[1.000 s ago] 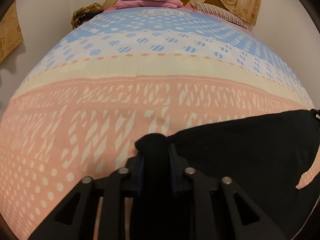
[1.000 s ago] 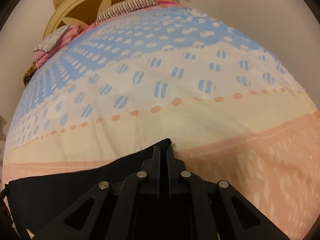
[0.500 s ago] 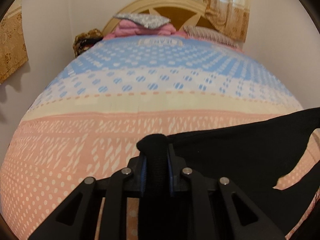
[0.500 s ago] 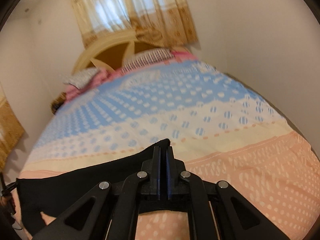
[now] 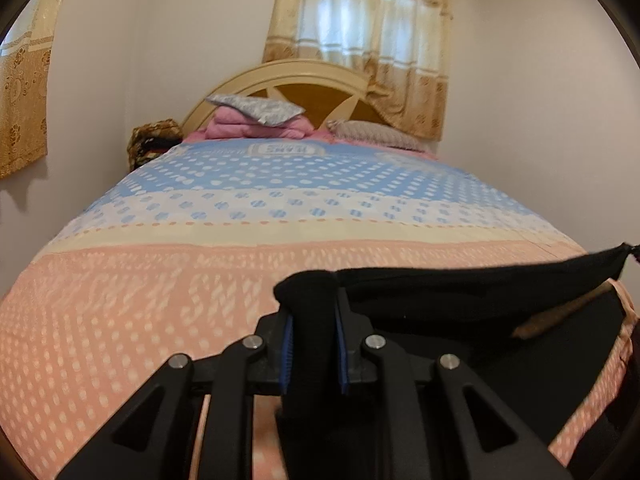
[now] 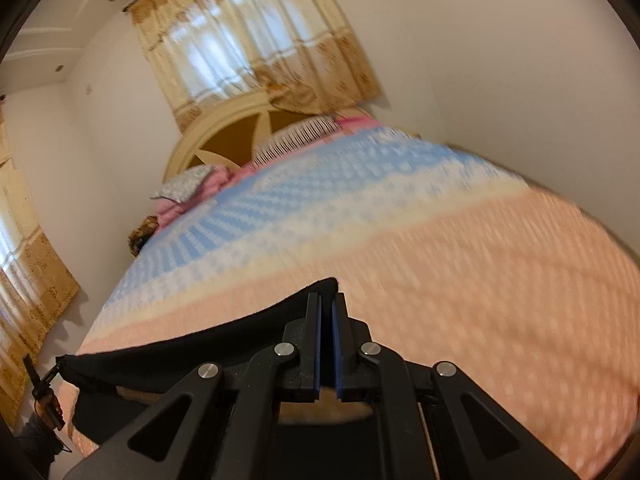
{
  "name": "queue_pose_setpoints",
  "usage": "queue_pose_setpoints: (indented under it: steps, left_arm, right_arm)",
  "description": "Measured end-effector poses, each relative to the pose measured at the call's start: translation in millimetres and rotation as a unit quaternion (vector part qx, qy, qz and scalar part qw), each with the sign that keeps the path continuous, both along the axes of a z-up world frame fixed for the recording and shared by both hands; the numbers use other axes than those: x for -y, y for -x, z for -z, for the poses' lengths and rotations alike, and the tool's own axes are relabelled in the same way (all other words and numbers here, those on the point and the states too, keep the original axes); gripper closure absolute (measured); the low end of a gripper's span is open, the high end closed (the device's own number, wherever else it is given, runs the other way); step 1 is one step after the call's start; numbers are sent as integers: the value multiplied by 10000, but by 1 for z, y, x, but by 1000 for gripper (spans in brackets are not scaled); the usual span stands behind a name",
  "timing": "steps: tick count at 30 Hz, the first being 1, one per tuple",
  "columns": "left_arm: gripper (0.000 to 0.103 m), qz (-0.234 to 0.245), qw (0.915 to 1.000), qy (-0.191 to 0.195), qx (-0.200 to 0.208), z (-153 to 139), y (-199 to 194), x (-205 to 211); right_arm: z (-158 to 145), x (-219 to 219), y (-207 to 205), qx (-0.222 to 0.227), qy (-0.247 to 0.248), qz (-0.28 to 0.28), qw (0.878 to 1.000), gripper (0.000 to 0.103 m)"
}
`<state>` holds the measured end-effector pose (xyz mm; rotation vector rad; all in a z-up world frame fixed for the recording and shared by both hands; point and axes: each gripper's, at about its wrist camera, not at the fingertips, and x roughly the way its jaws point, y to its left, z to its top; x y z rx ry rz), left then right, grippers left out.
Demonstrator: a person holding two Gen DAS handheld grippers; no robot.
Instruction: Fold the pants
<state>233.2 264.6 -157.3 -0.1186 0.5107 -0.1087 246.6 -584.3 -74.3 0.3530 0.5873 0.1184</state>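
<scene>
Black pants [image 5: 460, 292] hang stretched in the air between my two grippers, above the pink part of the bedspread [image 5: 140, 300]. My left gripper [image 5: 312, 312] grips a thick bunched corner of the pants; its jaws are opening slightly, with the fabric still pressed between the blue pads. In the right wrist view the pants [image 6: 200, 356] run off to the lower left. There my right gripper [image 6: 327, 300] is shut on a thin edge of them. The lower part of the pants is hidden under the grippers.
The bed carries a pink, cream and blue patterned spread. Near the curved headboard [image 5: 304, 76] lie folded pink blankets [image 5: 248, 126] and a striped pillow [image 5: 376, 134]. Behind it hangs a curtained window [image 5: 372, 32]. A white wall [image 6: 500, 80] runs close along the bed's right side.
Both grippers have risen and tilted upward, bringing the headboard and window into view. The pants have lifted off the bedspread and now hang taut between them.
</scene>
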Motion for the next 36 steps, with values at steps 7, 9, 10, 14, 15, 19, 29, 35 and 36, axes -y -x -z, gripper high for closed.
queue_pose_setpoints:
  steps: [7,9,10,14,15,19,29,35,36]
  left_arm:
    - [76,118,9994,156,-296,42,40,4]
    - [75,138,9991,232,-337,48,49,3]
    - [69,117,9991,226,-350,51,52,2]
    - [46,-43,9992,214,-322,55,70,-6]
    - [42,-58,9992,244,-311,55,75,-10]
    - [36,-191,9988,228,-383,61,96,-23]
    - [38,-886,9899,910,-631,61,120,-58]
    - [39,-339,9856,1515,-662,51,107,-28]
    - [39,-268,9860,1480,-714,50,103,-22]
  right_arm:
    - [54,24,43,-506,-223,280,9981,99]
    - [63,24,50,-594,-212,307,9975,99]
    - [67,25,53,-631,-187,303,9974,99]
    - [79,23,57,-946,-2,288,9951,96]
    - [81,26,60,-1003,-66,300,9945,94]
    - [84,41,76,-1117,-37,675,9914,58]
    - [56,8,113,-711,-158,479,9962,58]
    - [46,-99,103,-650,411,-664,9948,58]
    - [46,-127,101,-633,650,-971,9911,58]
